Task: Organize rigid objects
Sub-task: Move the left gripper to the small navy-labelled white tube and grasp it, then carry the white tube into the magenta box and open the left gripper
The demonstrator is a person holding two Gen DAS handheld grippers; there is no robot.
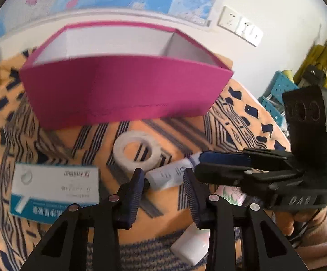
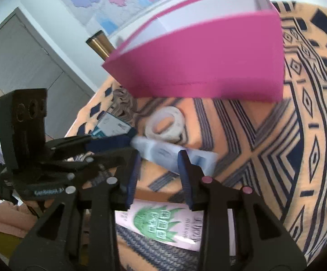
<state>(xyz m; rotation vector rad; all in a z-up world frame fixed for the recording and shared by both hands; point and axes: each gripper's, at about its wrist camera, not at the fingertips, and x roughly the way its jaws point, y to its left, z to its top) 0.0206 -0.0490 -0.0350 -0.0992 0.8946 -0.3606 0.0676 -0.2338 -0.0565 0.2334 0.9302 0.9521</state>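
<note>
The patterned orange cloth (image 1: pixel 242 117) carries a magenta box (image 1: pixel 122 90) toward its far edge. Before the box lie a blue-and-white carton (image 1: pixel 55 187), a tape roll (image 1: pixel 136 151) and a white tube (image 1: pixel 170 174). The left gripper (image 1: pixel 164 180) and right gripper (image 2: pixel 157 161) each straddle the tube with jaws unclenched, pads not visibly pressing.

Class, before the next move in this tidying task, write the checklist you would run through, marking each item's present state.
1. Pink box open at the top: ok.
2. White tube lying between the right claw's fingers: ok.
3. Right claw's pads pressing on the tube: cannot tell.
4. Left claw clear of the tube's cap end: cannot tell.
5. Tape roll outside both claws: ok.
</note>
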